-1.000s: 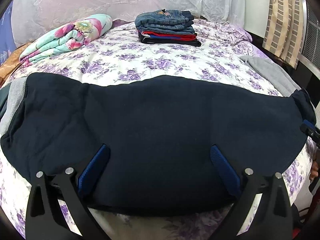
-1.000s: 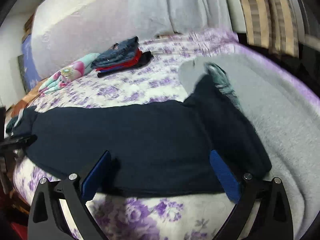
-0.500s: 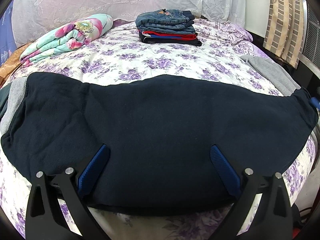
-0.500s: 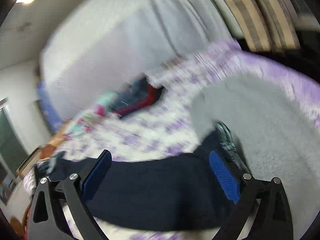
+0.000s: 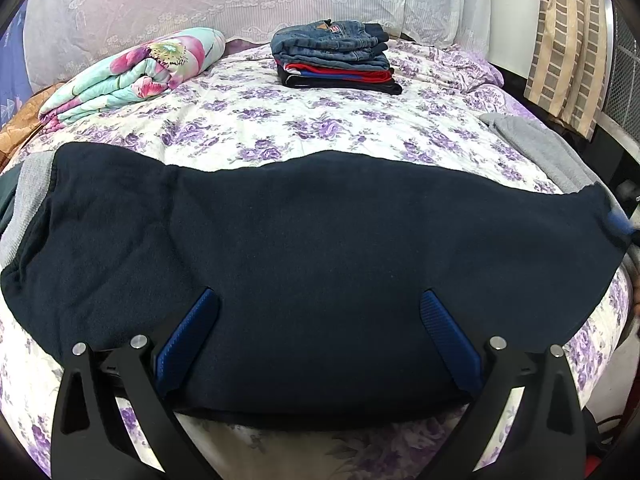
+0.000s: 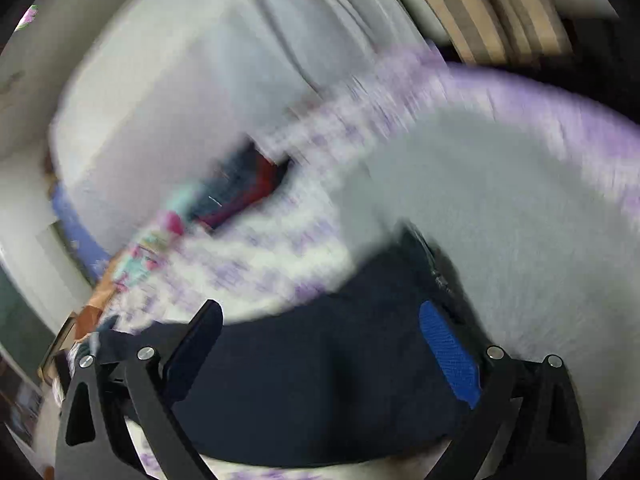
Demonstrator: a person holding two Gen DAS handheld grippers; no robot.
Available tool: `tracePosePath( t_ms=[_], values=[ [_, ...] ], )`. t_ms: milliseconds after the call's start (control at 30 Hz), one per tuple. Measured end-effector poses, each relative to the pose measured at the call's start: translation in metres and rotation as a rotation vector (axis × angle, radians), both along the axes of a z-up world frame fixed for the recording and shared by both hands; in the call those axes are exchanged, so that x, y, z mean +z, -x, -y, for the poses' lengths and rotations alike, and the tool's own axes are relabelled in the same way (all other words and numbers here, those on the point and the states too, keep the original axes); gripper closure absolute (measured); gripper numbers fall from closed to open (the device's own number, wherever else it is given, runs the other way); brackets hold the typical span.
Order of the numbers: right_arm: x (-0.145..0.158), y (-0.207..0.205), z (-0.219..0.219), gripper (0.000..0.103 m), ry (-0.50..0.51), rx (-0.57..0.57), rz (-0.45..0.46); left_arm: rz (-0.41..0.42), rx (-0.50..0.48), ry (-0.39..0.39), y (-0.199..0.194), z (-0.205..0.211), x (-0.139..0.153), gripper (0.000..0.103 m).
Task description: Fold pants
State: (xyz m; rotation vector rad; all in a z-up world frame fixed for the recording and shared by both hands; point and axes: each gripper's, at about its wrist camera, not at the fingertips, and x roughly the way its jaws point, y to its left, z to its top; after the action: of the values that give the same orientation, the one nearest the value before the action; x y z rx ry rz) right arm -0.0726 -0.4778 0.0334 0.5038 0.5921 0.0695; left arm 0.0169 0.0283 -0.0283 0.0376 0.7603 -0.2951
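Pants (image 5: 320, 232), dark navy, spread flat across floral bedsheet (image 5: 320, 120) and filling the space between and ahead of the left gripper (image 5: 320, 312) jaws. Jaws wide apart, blue pads (image 5: 188, 332) resting over the near edge of the cloth, nothing pinched between them. Beyond the jaws, well apart from the dark cloth: stack of folded clothes (image 5: 336, 60), jeans on top, red and black layers beneath, slightly right of centre; rolled floral blanket (image 5: 132, 72) further left. Grey garment (image 5: 540, 148) lying to the right of the jaws, touching the far right end of the pants. Striped curtain (image 5: 568, 40) hanging at far right, lace-draped headboard behind everything. Right-wrist view heavily blurred and tilted. Right gripper (image 6: 320, 328) jaws likewise spread wide, clamped on nothing, with one end of the pants (image 6: 320, 380) lying between and just ahead of them. Grey garment (image 6: 500, 208) ahead and right of those jaws, bordering the dark fabric. Folded stack and floral blanket only smears ahead-left; no finer detail readable there. Blue pad at far right edge of the left-wrist view, beside the pants' right end, too blurred to tell contact.
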Motion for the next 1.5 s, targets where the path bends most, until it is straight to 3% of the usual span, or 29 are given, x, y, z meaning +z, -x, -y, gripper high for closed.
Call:
tracePosePath(
  t_ms=[133, 267, 467, 633, 900, 1000, 1033, 1100, 1133, 1167, 1267, 1333, 1500],
  values=[
    [0.006, 0.007, -0.001, 0.004, 0.012, -0.028, 0.044, 0.001, -0.001, 0.004, 0.001, 0.0, 0.0, 0.004],
    [0.026, 0.054, -0.001, 0.004, -0.036, 0.022, 0.123, 0.005, -0.004, 0.018, 0.003, -0.002, 0.0, 0.004],
    [-0.001, 0.095, 0.019, 0.004, -0.126, -0.031, 0.019, 0.008, -0.013, 0.057, 0.004, -0.008, 0.001, 0.004],
    [-0.009, 0.089, 0.026, 0.004, -0.211, -0.025, 0.042, 0.009, -0.013, 0.058, 0.005, -0.008, 0.001, 0.004],
    [-0.012, 0.073, 0.024, 0.01, -0.189, -0.044, -0.024, 0.008, -0.012, 0.058, 0.006, -0.006, 0.0, 0.004],
    [-0.015, 0.059, 0.019, 0.012, -0.134, -0.065, -0.052, 0.009, -0.011, 0.06, 0.006, -0.007, 0.0, 0.004],
    [-0.015, 0.056, 0.017, 0.015, -0.117, -0.076, -0.053, 0.009, -0.011, 0.06, 0.006, -0.007, 0.0, 0.004],
    [-0.016, 0.052, 0.014, 0.036, -0.094, -0.108, -0.041, 0.009, -0.012, 0.057, 0.006, -0.007, 0.0, 0.004],
    [-0.019, 0.053, 0.015, 0.059, -0.103, -0.119, -0.029, 0.01, -0.014, 0.055, 0.007, -0.007, 0.0, 0.004],
    [-0.023, 0.054, 0.018, 0.073, -0.116, -0.128, -0.02, 0.011, -0.017, 0.054, 0.007, -0.006, 0.0, 0.004],
    [-0.031, 0.065, 0.025, 0.081, -0.166, -0.147, 0.046, 0.023, -0.018, 0.077, 0.01, -0.01, 0.003, 0.004],
    [-0.03, 0.068, 0.02, 0.081, -0.135, -0.154, 0.067, 0.029, 0.01, 0.102, 0.013, -0.018, 0.007, 0.004],
    [-0.016, 0.063, 0.017, 0.085, -0.133, -0.161, 0.089, 0.076, 0.141, 0.194, 0.012, -0.084, 0.034, 0.004]
  ],
)
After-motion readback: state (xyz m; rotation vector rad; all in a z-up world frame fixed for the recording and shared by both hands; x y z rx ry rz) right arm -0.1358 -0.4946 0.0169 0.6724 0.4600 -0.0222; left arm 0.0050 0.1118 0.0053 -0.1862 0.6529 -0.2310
